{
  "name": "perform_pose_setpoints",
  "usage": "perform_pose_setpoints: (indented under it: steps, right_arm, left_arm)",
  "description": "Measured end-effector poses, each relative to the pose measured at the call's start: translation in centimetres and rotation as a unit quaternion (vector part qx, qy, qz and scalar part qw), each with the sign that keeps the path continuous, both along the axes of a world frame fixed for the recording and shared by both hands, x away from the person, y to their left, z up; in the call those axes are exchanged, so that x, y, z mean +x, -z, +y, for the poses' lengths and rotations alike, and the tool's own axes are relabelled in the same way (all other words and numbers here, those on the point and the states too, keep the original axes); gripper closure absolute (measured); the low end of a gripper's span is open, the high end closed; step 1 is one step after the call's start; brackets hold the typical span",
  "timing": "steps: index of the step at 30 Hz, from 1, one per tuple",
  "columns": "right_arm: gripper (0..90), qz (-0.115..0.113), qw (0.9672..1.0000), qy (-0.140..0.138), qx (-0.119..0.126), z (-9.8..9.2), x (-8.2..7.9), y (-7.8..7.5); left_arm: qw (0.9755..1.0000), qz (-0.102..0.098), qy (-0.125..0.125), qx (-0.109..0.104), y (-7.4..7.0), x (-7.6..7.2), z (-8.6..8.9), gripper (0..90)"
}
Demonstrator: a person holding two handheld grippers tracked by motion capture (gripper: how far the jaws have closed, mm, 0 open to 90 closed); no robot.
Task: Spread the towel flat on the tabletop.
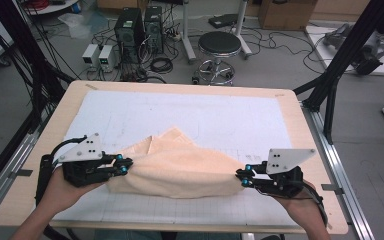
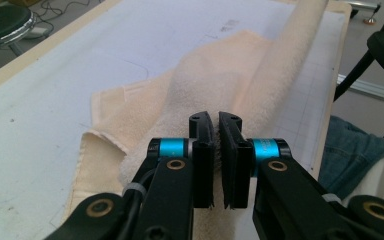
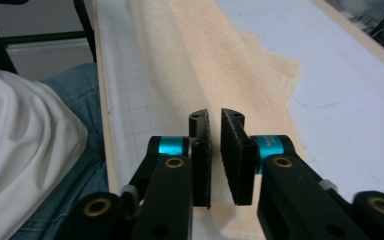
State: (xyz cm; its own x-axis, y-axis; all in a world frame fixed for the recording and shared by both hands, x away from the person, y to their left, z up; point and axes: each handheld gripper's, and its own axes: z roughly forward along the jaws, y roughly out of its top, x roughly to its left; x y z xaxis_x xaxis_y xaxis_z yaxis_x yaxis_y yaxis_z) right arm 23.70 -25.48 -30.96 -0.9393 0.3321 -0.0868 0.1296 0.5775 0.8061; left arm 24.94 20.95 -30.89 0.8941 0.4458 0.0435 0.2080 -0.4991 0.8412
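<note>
From the high view, a peach towel (image 1: 177,167) hangs stretched between the left hand-held gripper (image 1: 125,165) and the right hand-held gripper (image 1: 244,177), its near edge lifted while the far part lies rumpled on the white mat (image 1: 220,120) covering the counter (image 1: 300,130). The work looks like folding: the two near corners are taken up, and carrying them over and laying them flat is left.

In the left gripper view, the left hand-held gripper (image 2: 216,132) has its jaws nearly together, pinching a thin fold of towel (image 2: 215,80).

In the right gripper view, the right hand-held gripper (image 3: 215,127) shows a narrow gap with towel (image 3: 205,60) edge between the pads, seemingly gripped.
</note>
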Motion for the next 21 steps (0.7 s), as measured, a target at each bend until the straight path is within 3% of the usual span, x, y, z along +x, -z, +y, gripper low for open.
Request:
perform_pose_setpoints:
  steps: [2, 4, 7, 11, 15, 20, 21]
  right_arm:
    - [75.4, 0.011, 0.9999, 0.002, 0.012, -0.2, 0.4, 0.4]
    - [72.6, 0.024, 0.9995, 0.003, 0.019, 0.0, 0.9, 1.2]
    - [70.9, 0.039, 0.9992, 0.007, 0.006, 0.8, 1.9, 3.1]
    - [65.6, 0.079, 0.9968, -0.015, -0.006, 3.0, 3.1, 6.6]
    - [59.3, 0.097, 0.9939, -0.026, -0.046, 5.1, 3.8, 9.4]
    - [64.0, 0.117, 0.9899, -0.027, -0.076, 6.5, 4.4, 11.4]
    - [67.0, 0.118, 0.9897, -0.028, -0.076, 6.6, 4.4, 11.6]
  left_arm:
    - [0.9998, 0.017, -0.005, -0.010, 0.9, 0.7, 0.3, 65.9]
    - [0.9996, 0.025, -0.009, -0.013, 2.1, 1.4, 0.6, 62.9]
    - [0.9991, 0.040, -0.015, 0.000, 4.6, 2.5, 0.6, 61.1]
    - [0.9974, 0.069, -0.004, 0.016, 8.0, 3.3, -0.2, 60.4]
    - [0.9955, 0.081, 0.005, 0.049, 10.0, 3.6, -1.2, 60.5]
    - [0.9907, 0.094, 0.020, 0.097, 12.1, 3.8, -2.4, 65.5]
    - [0.9922, 0.081, 0.018, 0.093, 12.3, 3.6, -2.4, 67.1]
